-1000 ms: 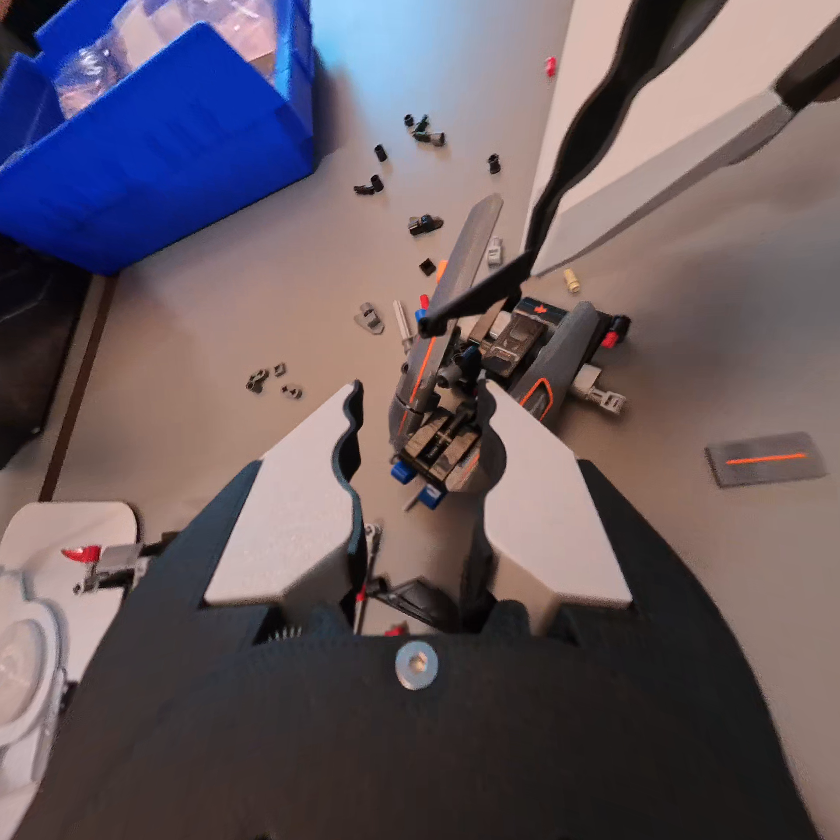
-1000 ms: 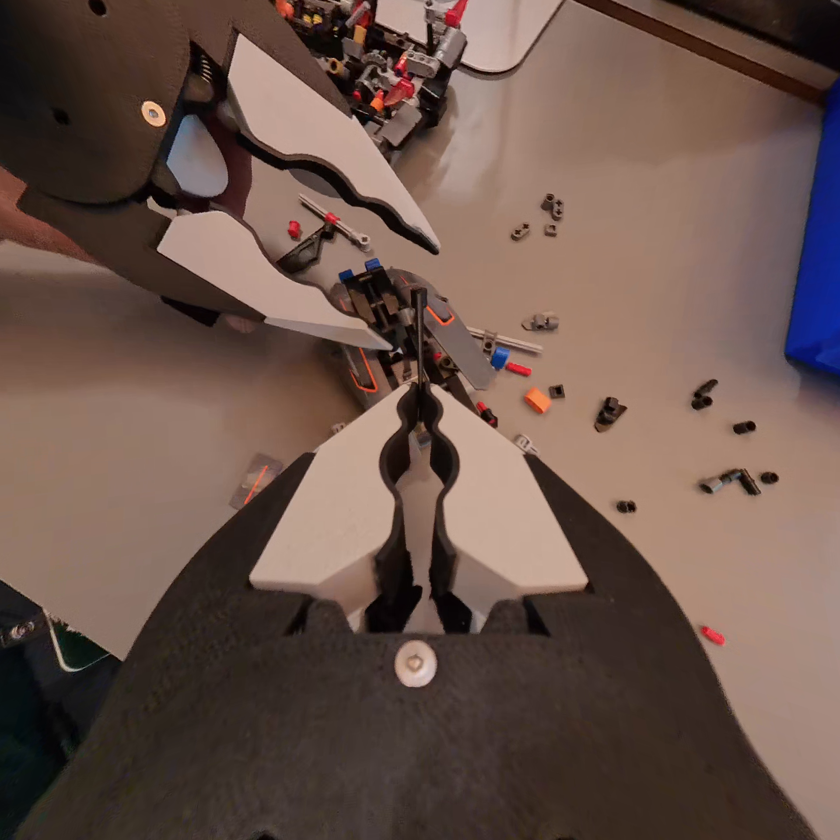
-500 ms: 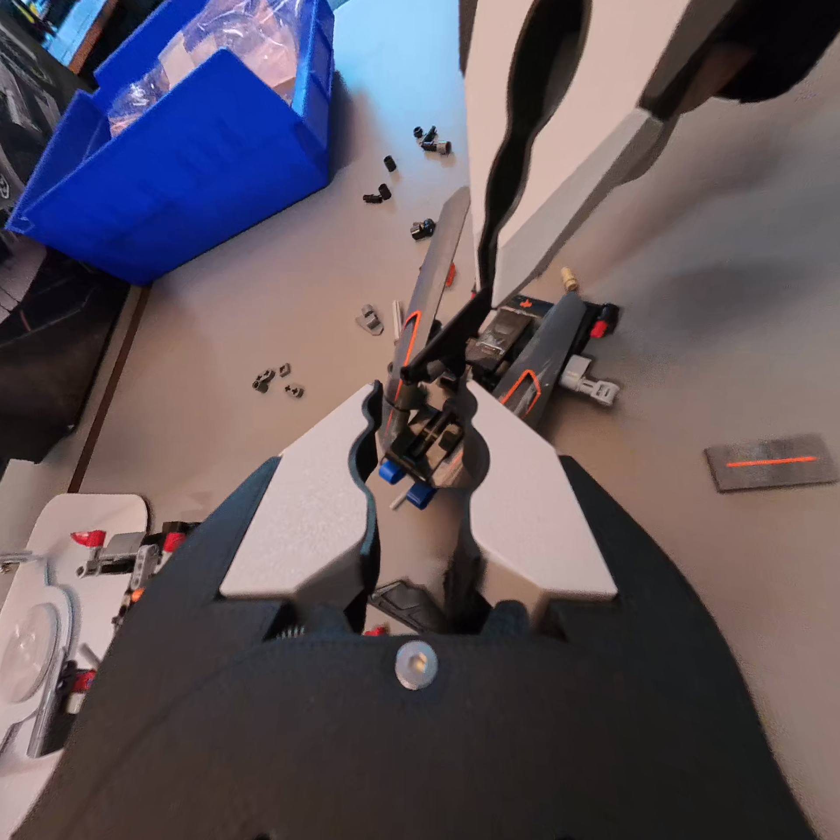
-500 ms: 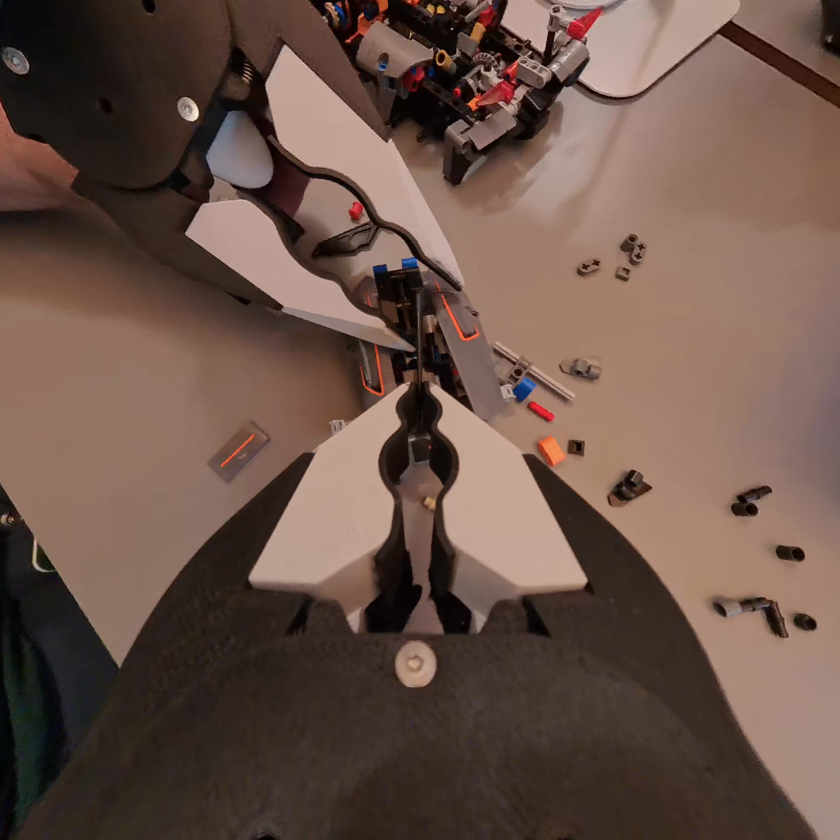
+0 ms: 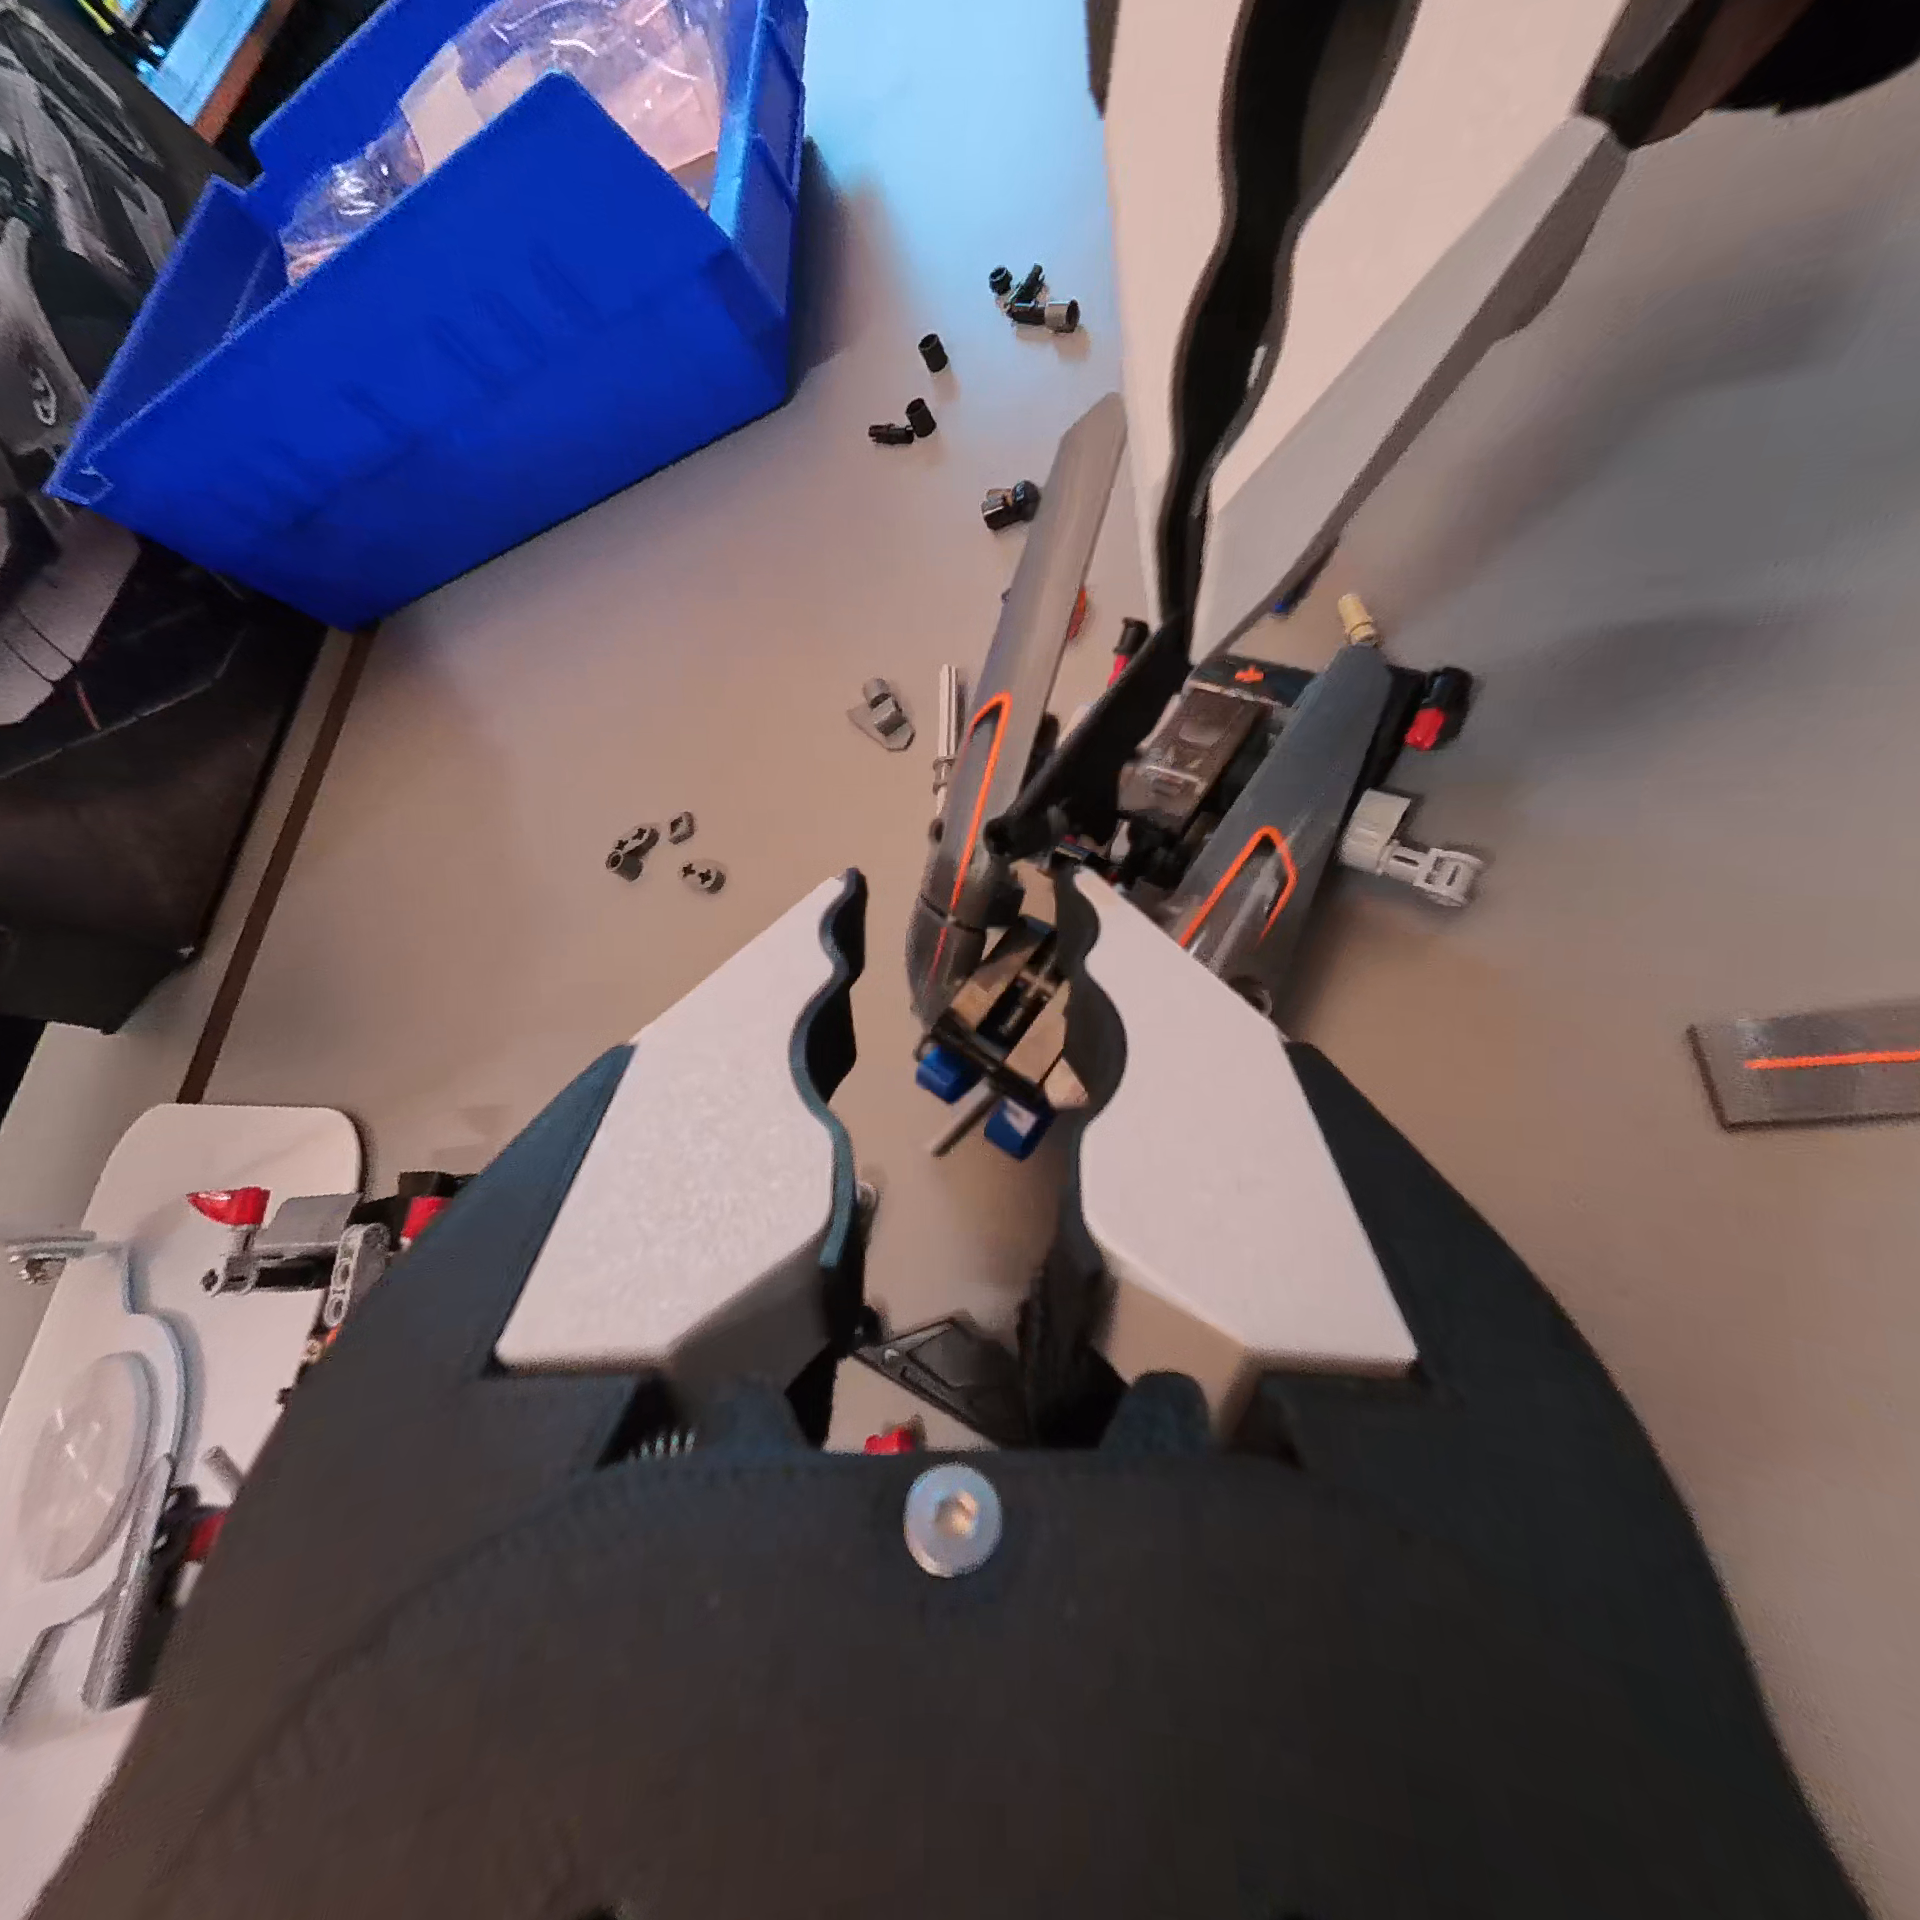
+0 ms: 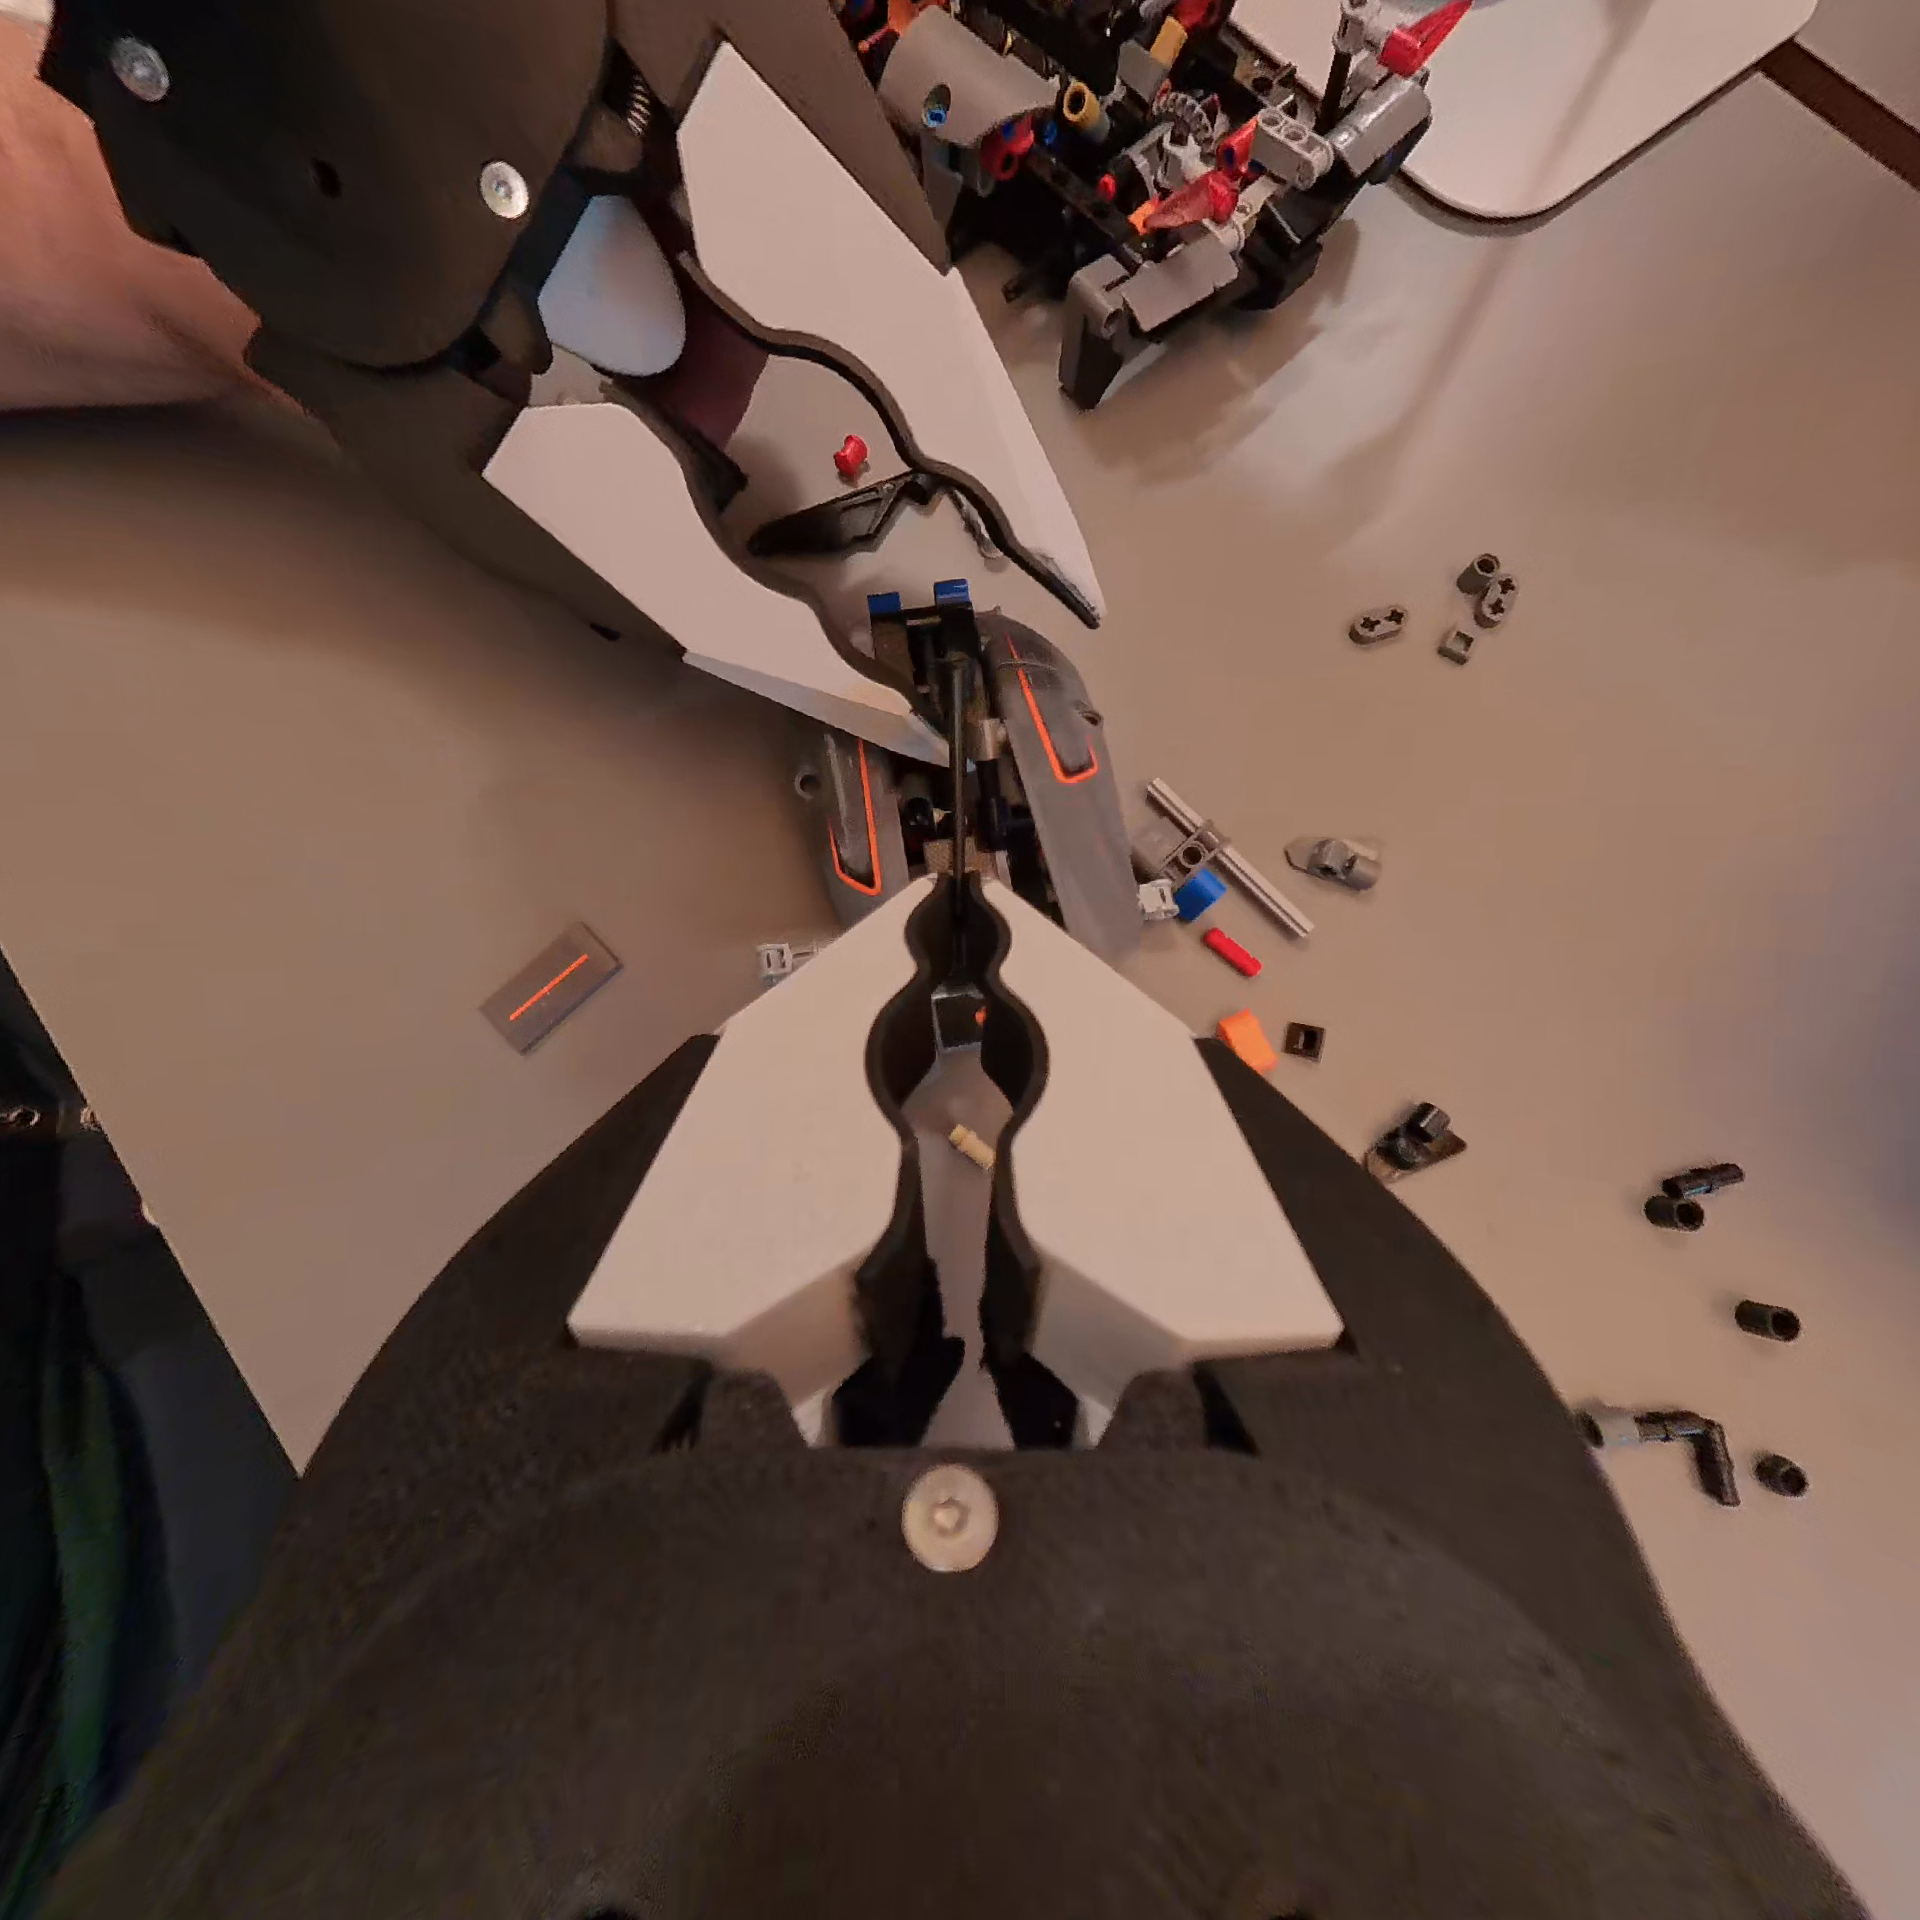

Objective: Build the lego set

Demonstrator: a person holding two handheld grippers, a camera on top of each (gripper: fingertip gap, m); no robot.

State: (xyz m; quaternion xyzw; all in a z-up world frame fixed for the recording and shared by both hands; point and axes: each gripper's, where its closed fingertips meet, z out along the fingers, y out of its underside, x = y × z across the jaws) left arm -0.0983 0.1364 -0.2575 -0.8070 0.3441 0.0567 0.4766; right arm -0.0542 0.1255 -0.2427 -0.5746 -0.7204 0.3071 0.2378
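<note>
Centrally on the grey table (image 6: 1558, 436), the dark grey lego assembly (image 6: 1049, 748) lies flat; the right gripper (image 6: 957, 883), clenched, pinches a thin black rod (image 6: 954, 769) reaching onto it, while the left gripper (image 5: 961, 904) stands parted around its blue-pinned end, one fingertip (image 5: 1086, 914) touching it.

Blue bin (image 5: 436, 343) sits up at ten o'clock, clear plastic bags (image 5: 520, 135) bunched inside. White board (image 5: 223, 1153) lies at eight o'clock
</note>
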